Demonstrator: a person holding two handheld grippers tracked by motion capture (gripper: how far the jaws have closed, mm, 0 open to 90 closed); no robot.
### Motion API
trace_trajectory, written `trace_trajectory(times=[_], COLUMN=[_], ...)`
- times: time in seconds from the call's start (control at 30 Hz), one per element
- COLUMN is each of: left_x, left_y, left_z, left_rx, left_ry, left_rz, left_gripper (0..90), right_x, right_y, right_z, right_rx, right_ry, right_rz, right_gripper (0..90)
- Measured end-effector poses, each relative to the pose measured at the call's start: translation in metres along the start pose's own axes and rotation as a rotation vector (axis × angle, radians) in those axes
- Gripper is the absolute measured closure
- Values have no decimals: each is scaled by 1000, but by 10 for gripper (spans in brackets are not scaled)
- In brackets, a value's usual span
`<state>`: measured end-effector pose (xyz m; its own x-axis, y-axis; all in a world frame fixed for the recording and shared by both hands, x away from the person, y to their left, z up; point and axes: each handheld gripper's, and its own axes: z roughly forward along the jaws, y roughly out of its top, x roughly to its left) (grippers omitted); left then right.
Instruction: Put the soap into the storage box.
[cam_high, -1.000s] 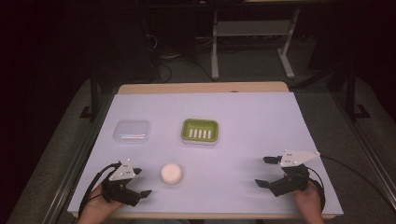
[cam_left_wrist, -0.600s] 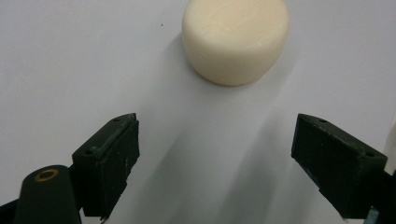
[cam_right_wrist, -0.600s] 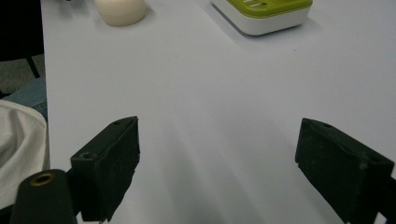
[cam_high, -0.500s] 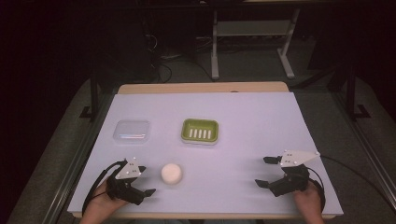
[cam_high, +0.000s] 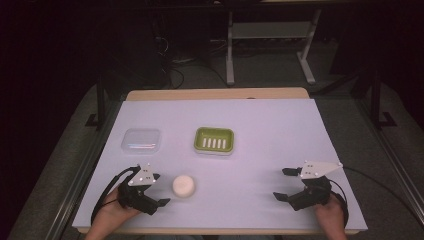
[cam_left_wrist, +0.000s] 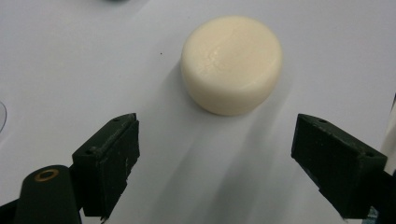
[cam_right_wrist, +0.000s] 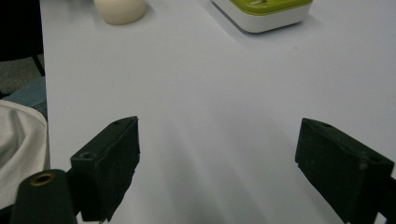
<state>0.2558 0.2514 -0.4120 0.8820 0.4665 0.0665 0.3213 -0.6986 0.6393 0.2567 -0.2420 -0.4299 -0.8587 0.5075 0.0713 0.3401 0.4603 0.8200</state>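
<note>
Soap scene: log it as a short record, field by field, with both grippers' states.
soap: round, cream, lying on the table, untouched
left gripper: open, beside the soap, jaws aimed at it
right gripper: open, holding nothing, over bare table
soap dish: green, slotted, nothing in it, beyond the soap
clear box: lid shut, left of the dish

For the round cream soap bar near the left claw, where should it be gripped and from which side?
Grip the soap bar across its curved side wall, with one jaw on each side of the puck. It lies flat on the table, with open space around it. The left claw is open, level with it and nearest, so a straight approach from the person's left seems best.
</note>
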Motion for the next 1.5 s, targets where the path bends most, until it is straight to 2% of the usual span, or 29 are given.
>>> trace_trajectory(times=[0.17, 0.43, 0.6, 0.83, 1.23, 1.33, 1.5], left_x=[-1, -2, -3, -3, -3, -2, 0], left_y=[8, 17, 23, 29, 41, 43, 46], left_z=[2, 8, 11, 19, 24, 24, 26], left_rx=[0, 29, 35, 71, 101, 103, 111], left_ry=[-17, -39, -41, -49, -58, -45, -52], left_rz=[7, 23, 32, 61, 89, 89, 81], left_gripper=[154, 162, 161, 161, 162, 162, 162], right_x=[0, 1, 1, 0, 1, 1, 2], right_y=[0, 0, 0, 2, 2, 3, 4], right_z=[1, 1, 2, 3, 2, 2, 3], right_rx=[-1, 2, 3, -2, -4, -3, -5], right_ry=[1, 5, 9, 12, 13, 16, 18], right_rz=[-4, -5, -2, -4, -5, -6, -8], right_gripper=[130, 131, 130, 130, 130, 130, 130])
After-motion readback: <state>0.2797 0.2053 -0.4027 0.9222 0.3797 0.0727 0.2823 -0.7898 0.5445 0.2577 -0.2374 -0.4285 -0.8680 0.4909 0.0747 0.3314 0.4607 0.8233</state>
